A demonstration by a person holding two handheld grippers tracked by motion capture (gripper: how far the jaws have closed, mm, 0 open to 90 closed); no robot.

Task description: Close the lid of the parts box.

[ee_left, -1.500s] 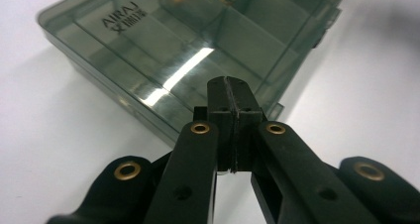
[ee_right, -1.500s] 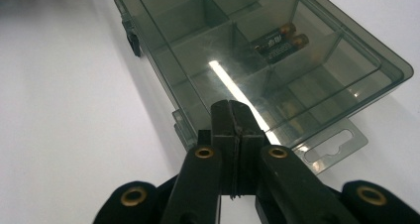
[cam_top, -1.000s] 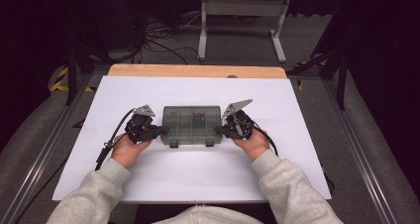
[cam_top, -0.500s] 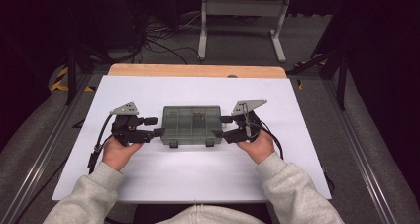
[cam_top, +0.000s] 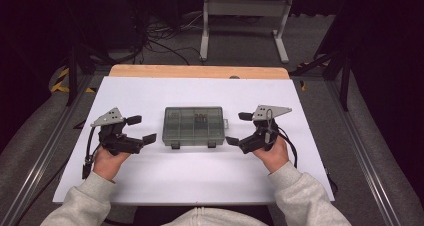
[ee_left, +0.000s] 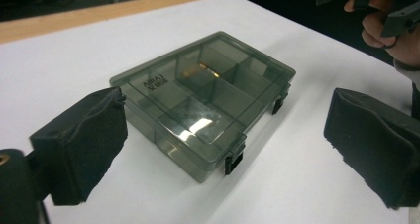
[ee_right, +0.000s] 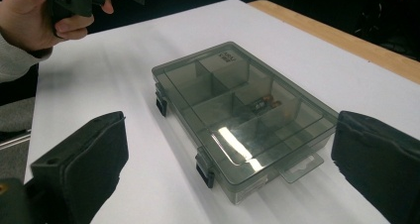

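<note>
We see a smoky transparent compartment box [cam_top: 193,126] lying flat near the middle of a white table top [cam_top: 200,186], its lid down and its two dark latches on the near side. It sits between the two grippers and touches neither.

To its left, the left gripper [cam_top: 138,130] is held in the person's left hand [cam_top: 107,161], just beside the box's left end, its jaws pointing right toward it. In the left gripper view the two black pads [ee_left: 84,144] stand wide apart with bare table between them and the box [ee_left: 205,102] ahead; these jaws have just been opening, and nothing is between them.

To the box's right, the right gripper [cam_top: 239,128] is held in the right hand [cam_top: 272,156], also just beside the box and pointing left at it. In the right gripper view its pads [ee_right: 81,164] stand wide apart as well, the box [ee_right: 242,117] ahead of them with a clear gap on each side. These jaws too have just been opening, and they hold nothing.

Through the lid we make out dividers that split the box into several compartments. One compartment toward the far right holds a small dark and orange item [ee_right: 265,105], too small for us to identify; the others look bare.
</note>
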